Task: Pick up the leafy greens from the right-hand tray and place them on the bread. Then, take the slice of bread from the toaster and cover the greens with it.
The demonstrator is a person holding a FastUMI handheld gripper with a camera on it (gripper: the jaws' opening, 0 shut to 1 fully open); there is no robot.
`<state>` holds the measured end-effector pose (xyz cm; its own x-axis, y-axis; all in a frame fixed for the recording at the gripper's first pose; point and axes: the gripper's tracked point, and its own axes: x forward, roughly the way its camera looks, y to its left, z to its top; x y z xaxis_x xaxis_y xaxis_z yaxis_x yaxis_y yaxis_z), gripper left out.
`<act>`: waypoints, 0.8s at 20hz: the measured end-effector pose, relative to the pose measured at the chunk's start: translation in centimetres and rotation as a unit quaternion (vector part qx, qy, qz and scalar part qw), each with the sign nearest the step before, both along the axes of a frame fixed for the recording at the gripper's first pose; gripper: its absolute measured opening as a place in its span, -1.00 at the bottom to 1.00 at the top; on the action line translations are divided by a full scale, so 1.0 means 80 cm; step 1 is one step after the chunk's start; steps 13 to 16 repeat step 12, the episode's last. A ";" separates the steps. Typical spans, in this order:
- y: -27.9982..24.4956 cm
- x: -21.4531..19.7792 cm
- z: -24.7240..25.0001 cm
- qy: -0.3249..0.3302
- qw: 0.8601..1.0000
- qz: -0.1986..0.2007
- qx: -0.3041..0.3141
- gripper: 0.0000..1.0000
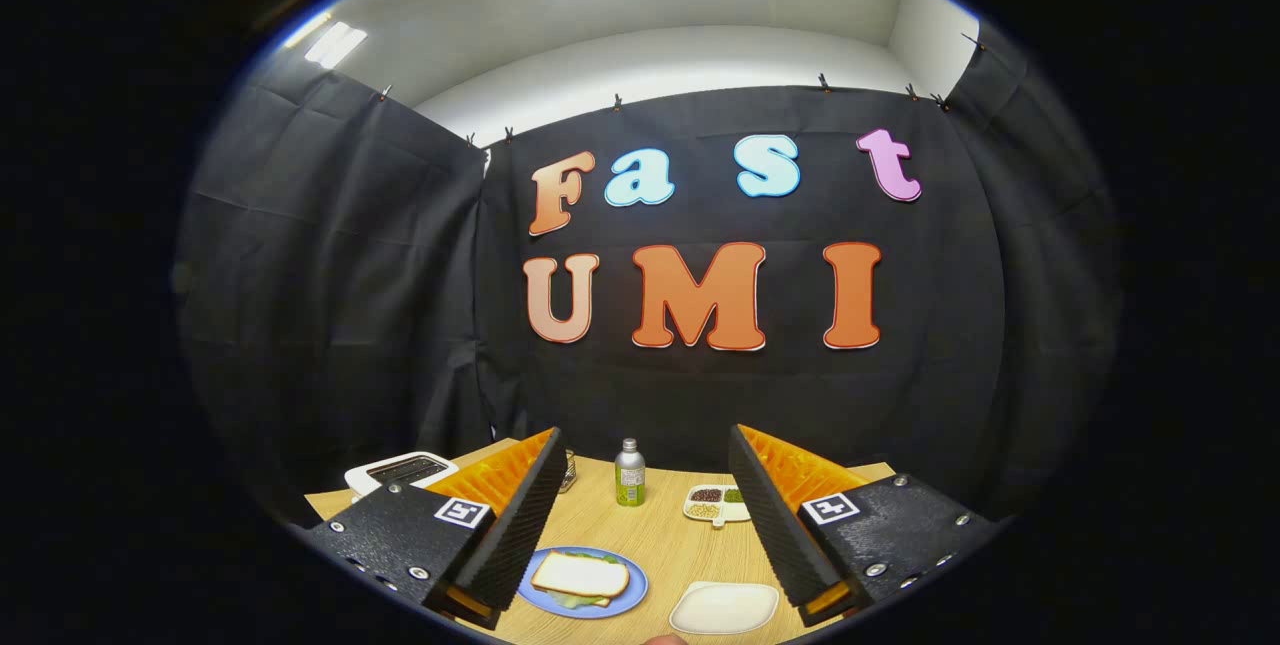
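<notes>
The hand-held gripper is hanging wide open, grasping nothing, above the table; bread is already covering the greens on the blue plate.

Wooden table (plate, bottle, trays)

Wooden table, light grain, running back to the booth's black cloth wall. Small metal bottle stands upright near the table's far edge, silver cap, green label. Beside it, a white divided dish holding dark, green and pale fillings in separate compartments. Small glass item on the bottle's other side, mostly hidden, kind unclear. White ceiling above the cloth, bright lights.
</notes>
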<state>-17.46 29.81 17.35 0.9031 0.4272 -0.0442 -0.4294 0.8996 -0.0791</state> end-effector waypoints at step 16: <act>-0.002 0.000 0.005 -0.012 1.000 0.005 -0.002 0.95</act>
